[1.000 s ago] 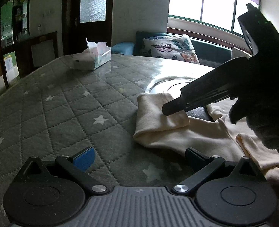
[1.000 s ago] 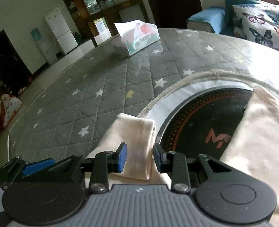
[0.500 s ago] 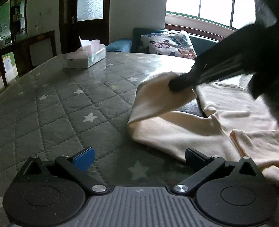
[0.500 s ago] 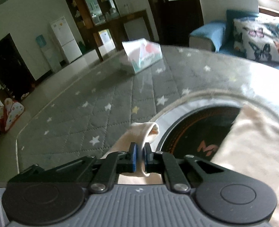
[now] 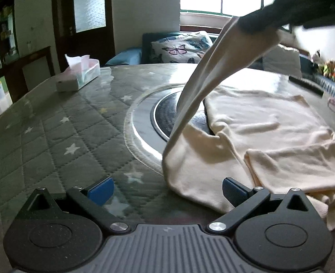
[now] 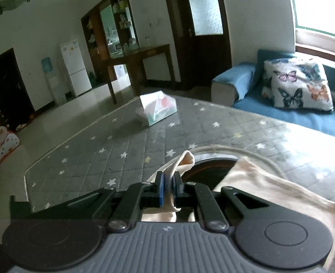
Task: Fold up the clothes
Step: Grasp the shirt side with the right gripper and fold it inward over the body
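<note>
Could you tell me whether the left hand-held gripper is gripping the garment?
No, the left hand-held gripper stands open above the table, its jaws apart with no garment between them.

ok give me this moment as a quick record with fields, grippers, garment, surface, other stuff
left gripper: open, low over the table, holding nothing
right gripper: shut on the sleeve, lifted above the table
cream garment: mostly flat on the table, sleeve pulled up taut
table: grey quilted star cover, round dark inset in the middle
tissue box: far left edge of the table
butterfly cushion: on the blue sofa behind
</note>
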Tool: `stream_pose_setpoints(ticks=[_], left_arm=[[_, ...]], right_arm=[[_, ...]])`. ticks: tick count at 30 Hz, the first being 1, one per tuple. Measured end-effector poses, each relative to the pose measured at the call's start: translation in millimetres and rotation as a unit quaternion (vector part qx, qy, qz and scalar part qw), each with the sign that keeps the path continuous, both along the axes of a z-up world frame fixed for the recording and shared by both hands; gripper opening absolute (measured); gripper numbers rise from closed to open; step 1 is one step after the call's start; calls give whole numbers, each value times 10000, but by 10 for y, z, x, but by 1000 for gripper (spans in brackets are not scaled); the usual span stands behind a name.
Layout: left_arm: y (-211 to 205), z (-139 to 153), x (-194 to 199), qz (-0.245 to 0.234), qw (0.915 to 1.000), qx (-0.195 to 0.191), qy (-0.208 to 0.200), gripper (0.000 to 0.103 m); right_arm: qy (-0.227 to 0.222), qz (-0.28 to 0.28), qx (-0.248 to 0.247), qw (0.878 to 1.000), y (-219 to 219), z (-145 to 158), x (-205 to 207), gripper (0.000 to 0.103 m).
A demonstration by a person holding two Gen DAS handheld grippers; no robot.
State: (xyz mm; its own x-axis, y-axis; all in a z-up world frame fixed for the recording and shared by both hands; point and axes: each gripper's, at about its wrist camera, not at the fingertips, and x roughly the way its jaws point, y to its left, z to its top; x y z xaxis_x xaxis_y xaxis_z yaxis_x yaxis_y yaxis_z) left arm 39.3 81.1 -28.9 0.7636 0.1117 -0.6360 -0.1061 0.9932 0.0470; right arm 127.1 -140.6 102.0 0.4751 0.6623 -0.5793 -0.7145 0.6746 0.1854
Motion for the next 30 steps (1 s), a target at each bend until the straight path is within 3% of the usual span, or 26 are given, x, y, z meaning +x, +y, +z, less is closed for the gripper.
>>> stream_pose_setpoints(ticks=[9,16,30], left_arm=[[-144,-8,-5,-53,9990,449,-39,103],[-201,1,-51,-71,9973,730,-81,103],[-253,21,-130,-263,9945,1011,-46,103]], right_arm=[[-301,-417,-19,9987,-635,204,-256,6],[-245,-844,-68,9961,-1128,145,-426,6],[645,-1589,-359,9845,-1740,-809,-523,8]])
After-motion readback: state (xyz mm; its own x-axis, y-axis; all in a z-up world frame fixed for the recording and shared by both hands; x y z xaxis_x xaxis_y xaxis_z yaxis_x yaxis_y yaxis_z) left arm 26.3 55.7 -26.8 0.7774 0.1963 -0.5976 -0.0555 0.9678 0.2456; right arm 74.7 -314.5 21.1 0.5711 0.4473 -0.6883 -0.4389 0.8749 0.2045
